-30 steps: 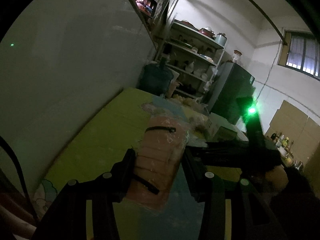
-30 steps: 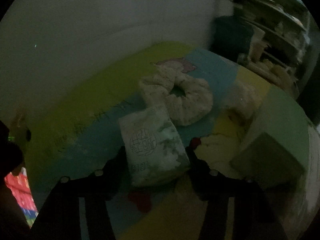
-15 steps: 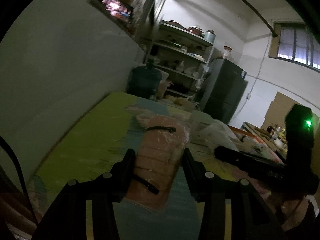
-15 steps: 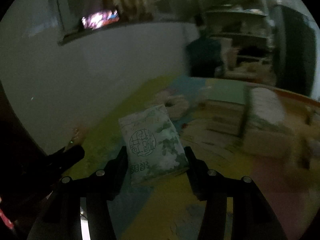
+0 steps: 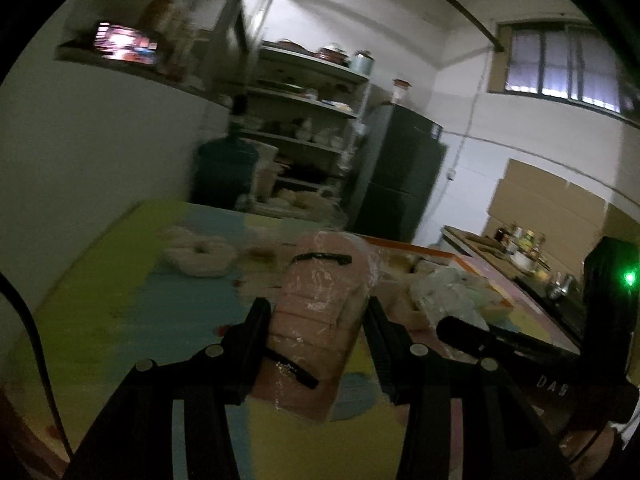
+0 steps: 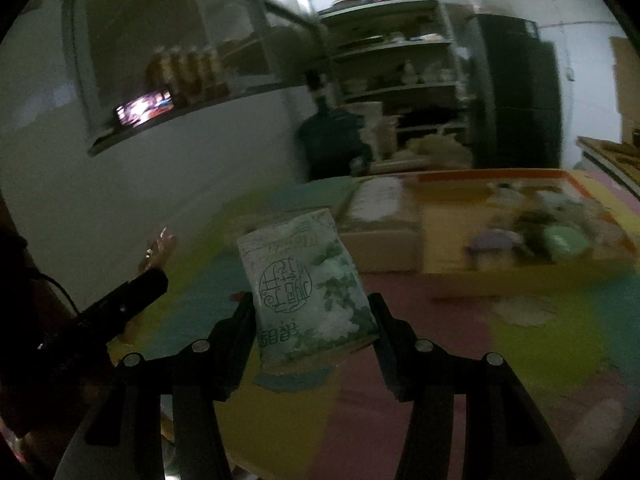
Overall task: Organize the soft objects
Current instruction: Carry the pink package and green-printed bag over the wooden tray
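My left gripper (image 5: 316, 312) is shut on a pink folded bundle in clear wrap (image 5: 320, 320), held above the coloured foam mat (image 5: 120, 280). The right gripper (image 6: 312, 312) is shut on a pale green tissue pack with a round printed mark (image 6: 308, 284), also lifted off the mat. A white ring-shaped cushion (image 5: 200, 254) lies on the mat at the left. An orange-rimmed box (image 6: 520, 224) with several soft items stands ahead on the right. The other gripper's black body (image 5: 560, 360) shows at the right of the left wrist view.
A cardboard box (image 6: 380, 224) sits beside the orange-rimmed one. A crumpled pale bag (image 5: 448, 296) lies in that box. Behind the mat stand a water jug (image 5: 228, 172), metal shelves (image 5: 312, 120) and a dark fridge (image 5: 400, 172). A white wall (image 5: 100, 160) runs along the left.
Both grippers have lifted and swung right with their loads still held. The view now faces the shelves, fridge and orange-rimmed box, and the ring cushion has slid to the left.
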### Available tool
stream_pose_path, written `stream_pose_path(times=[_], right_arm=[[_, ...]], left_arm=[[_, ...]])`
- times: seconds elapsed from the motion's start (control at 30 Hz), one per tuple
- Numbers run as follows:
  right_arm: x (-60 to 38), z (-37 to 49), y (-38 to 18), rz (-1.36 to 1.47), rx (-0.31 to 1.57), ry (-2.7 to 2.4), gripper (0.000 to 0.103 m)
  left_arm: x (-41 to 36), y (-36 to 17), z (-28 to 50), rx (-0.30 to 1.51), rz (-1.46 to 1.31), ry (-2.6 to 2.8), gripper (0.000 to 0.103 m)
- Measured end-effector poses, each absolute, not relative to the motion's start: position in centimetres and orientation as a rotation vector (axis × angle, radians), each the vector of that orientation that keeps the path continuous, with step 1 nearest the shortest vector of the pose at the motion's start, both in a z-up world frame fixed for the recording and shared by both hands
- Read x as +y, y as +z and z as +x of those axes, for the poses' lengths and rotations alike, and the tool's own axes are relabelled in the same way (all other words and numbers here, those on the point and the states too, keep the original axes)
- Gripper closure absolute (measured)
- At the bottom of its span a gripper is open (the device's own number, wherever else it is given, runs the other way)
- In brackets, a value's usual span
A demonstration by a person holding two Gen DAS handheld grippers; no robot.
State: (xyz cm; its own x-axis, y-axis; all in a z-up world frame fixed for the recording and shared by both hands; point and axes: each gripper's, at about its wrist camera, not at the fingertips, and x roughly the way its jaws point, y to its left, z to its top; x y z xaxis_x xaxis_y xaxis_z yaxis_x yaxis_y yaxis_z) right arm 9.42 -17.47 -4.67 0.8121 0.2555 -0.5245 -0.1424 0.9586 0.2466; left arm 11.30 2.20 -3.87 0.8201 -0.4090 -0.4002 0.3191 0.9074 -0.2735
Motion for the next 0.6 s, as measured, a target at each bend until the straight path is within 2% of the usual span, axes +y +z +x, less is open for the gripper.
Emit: stream_pose_path(times=[0.6], right_arm=[[-31.5,5.7,-4.5,0.357,0.517,-0.047,0.047]], left_arm=[[-13.6,-1.2,15.8,0.491,-0.106,-0.599,0.055]])
